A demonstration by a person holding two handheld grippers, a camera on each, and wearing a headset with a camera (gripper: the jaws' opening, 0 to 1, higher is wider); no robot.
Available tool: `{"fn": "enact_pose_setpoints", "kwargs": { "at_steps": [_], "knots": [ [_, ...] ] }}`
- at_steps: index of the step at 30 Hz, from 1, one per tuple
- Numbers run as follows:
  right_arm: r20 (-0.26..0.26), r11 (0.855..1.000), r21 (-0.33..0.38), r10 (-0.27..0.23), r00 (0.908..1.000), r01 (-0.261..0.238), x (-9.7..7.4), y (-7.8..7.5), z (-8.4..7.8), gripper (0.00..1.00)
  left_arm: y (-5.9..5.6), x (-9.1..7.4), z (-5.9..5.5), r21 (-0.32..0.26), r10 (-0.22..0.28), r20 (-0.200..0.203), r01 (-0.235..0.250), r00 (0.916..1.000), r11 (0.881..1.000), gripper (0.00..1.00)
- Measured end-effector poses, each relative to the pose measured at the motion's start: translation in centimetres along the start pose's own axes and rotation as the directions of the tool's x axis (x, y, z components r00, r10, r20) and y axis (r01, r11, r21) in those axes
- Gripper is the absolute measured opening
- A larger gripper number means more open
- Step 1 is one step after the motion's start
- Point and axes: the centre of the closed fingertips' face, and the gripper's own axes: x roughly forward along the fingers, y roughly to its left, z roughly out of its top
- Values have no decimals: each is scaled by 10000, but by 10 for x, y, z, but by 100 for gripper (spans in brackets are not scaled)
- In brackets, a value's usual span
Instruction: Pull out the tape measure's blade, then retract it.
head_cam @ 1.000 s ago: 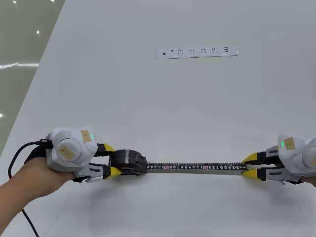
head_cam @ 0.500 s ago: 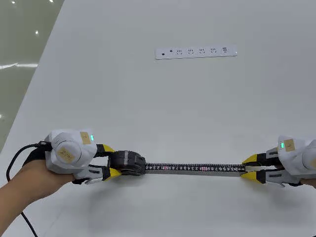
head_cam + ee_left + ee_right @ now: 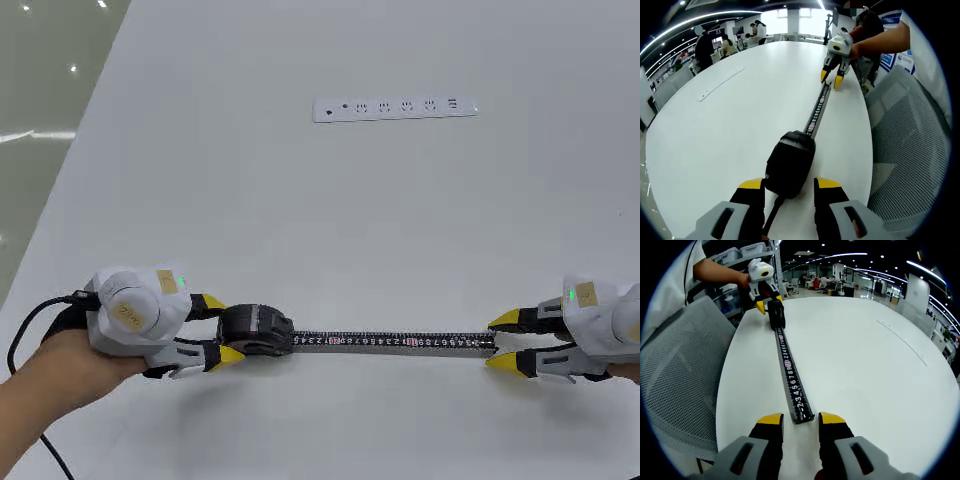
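Note:
The black tape measure case [image 3: 258,328] lies on the white table with its dark numbered blade [image 3: 400,341] drawn out flat to the right. My left gripper [image 3: 221,328] is shut on the rear of the case [image 3: 790,160], one yellow tip on each side. My right gripper [image 3: 503,340] stands open at the blade's free end. In the right gripper view the blade [image 3: 788,372] ends between the spread tips of that gripper [image 3: 801,420], touching neither.
A white power strip [image 3: 395,106] lies at the far middle of the table [image 3: 300,220]. A grey mesh chair [image 3: 910,130] stands close behind the near table edge. A black cable [image 3: 30,320] trails from the left gripper off the table's left side.
My right gripper has opened and let go of the blade's end, which now lies on the table. The left gripper still holds the case and has shifted slightly left.

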Motion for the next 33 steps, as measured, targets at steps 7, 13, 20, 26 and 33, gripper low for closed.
{"fn": "enact_pose_setpoints", "kwargs": {
  "at_steps": [7,13,20,26,33],
  "knots": [
    [206,9991,415,-58,9998,49,0,4,2,31,-2,-5,1,-542,137,304,-120,9994,9985,39],
    [478,9959,893,-178,9987,135,-1,6,6,35,-2,-8,1,-1078,214,572,-151,9981,9941,40],
    [669,9933,1115,-386,9970,309,-4,7,10,37,-4,-11,2,-1598,414,790,-283,9960,9867,44],
    [868,9919,1188,-557,9947,452,-8,7,17,39,-7,-13,3,-2037,561,915,-365,9942,9784,46],
    [945,9888,1359,-743,9927,611,-11,10,22,42,-9,-18,7,-2780,854,1093,-520,9903,9592,51]
  ]
}}
